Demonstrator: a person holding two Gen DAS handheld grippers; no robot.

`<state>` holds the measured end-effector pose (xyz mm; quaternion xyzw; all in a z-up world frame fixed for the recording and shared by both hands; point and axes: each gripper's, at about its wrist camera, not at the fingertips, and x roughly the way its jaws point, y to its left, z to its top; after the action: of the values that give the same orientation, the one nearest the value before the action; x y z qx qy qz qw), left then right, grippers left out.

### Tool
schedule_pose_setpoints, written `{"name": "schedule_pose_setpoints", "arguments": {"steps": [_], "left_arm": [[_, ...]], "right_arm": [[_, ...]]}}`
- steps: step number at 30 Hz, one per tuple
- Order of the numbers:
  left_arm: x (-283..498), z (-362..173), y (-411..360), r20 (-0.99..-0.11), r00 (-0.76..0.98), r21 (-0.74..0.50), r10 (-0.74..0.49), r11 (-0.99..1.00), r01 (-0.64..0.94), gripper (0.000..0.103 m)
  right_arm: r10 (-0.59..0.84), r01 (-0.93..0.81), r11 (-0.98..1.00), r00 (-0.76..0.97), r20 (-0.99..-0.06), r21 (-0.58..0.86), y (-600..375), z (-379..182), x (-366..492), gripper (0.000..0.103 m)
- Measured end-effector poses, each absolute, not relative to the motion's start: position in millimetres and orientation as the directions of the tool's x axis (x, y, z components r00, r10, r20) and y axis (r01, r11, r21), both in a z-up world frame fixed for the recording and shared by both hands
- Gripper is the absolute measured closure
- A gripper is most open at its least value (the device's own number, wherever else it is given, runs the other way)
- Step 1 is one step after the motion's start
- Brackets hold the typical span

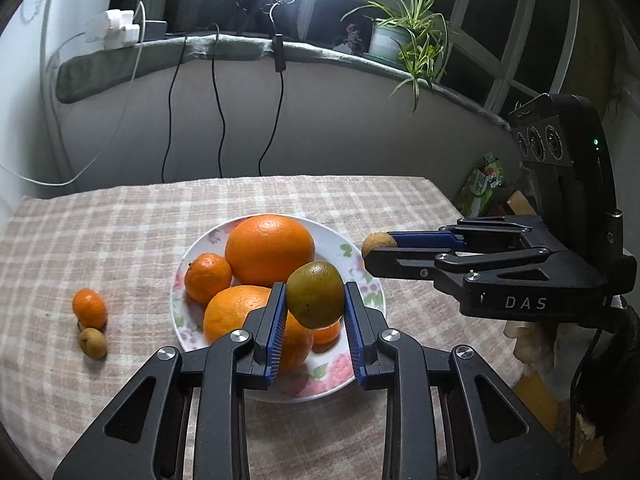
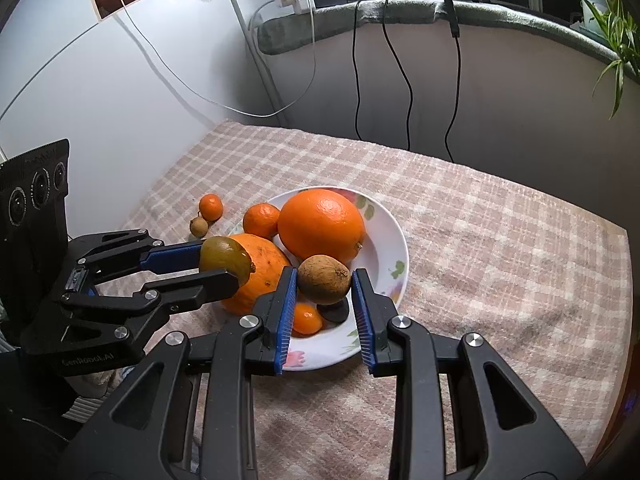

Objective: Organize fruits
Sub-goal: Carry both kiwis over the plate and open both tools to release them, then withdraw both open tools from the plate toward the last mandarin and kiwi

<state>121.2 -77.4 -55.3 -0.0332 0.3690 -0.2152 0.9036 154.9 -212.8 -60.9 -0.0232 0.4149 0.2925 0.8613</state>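
Observation:
A white floral plate (image 1: 340,248) (image 2: 390,240) on the checked tablecloth holds a large orange (image 1: 269,249) (image 2: 322,225), a second orange (image 1: 236,312) (image 2: 260,276) and small tangerines (image 1: 207,278) (image 2: 261,220). My left gripper (image 1: 315,300) (image 2: 224,262) is shut on a green-brown fruit (image 1: 315,294) (image 2: 225,260) above the plate's near side. My right gripper (image 2: 325,286) (image 1: 378,250) is shut on a small brown fruit (image 2: 324,279) (image 1: 378,243) above the plate's right edge. A tangerine (image 1: 89,307) (image 2: 211,207) and a small brown fruit (image 1: 93,343) (image 2: 199,226) lie on the cloth left of the plate.
A wall and windowsill with hanging cables (image 1: 218,104) and a potted plant (image 1: 404,36) stand behind the table. A green packet (image 1: 482,188) and other items sit off the table's right edge. A dark small item (image 2: 335,312) lies in the plate.

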Motion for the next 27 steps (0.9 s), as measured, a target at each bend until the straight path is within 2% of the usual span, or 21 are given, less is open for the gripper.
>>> {"name": "schedule_pose_setpoints", "arguments": {"steps": [12, 16, 20, 22, 25, 27], "left_arm": [[126.3, -58.3, -85.0, -0.66, 0.637, -0.193, -0.399, 0.909, 0.371, 0.075], [126.8, -58.0, -85.3, -0.658, 0.641, -0.187, -0.397, 0.909, 0.371, 0.065], [127.4, -56.4, -84.0, -0.654, 0.648, -0.18, -0.391, 0.912, 0.368, 0.064], [127.3, -55.7, -82.6, -0.652, 0.65, -0.18, -0.39, 0.913, 0.367, 0.064], [126.5, -54.6, -80.6, -0.649, 0.656, -0.177, -0.385, 0.915, 0.362, 0.055], [125.5, -53.7, -79.2, -0.647, 0.66, -0.175, -0.382, 0.917, 0.359, 0.05]], "right_arm": [[0.487, -0.513, 0.831, 0.483, -0.727, 0.215, -216.4, -68.2, 162.2, 0.074], [0.49, -0.509, 0.831, 0.48, -0.728, 0.225, -218.5, -69.9, 164.1, 0.073], [0.491, -0.506, 0.833, 0.488, -0.722, 0.225, -220.4, -69.7, 164.5, 0.056], [0.493, -0.505, 0.833, 0.493, -0.717, 0.225, -220.8, -68.7, 164.1, 0.055], [0.488, -0.502, 0.837, 0.5, -0.715, 0.22, -220.4, -67.3, 163.8, 0.051], [0.486, -0.503, 0.838, 0.507, -0.712, 0.214, -219.7, -66.5, 163.5, 0.042]]}}
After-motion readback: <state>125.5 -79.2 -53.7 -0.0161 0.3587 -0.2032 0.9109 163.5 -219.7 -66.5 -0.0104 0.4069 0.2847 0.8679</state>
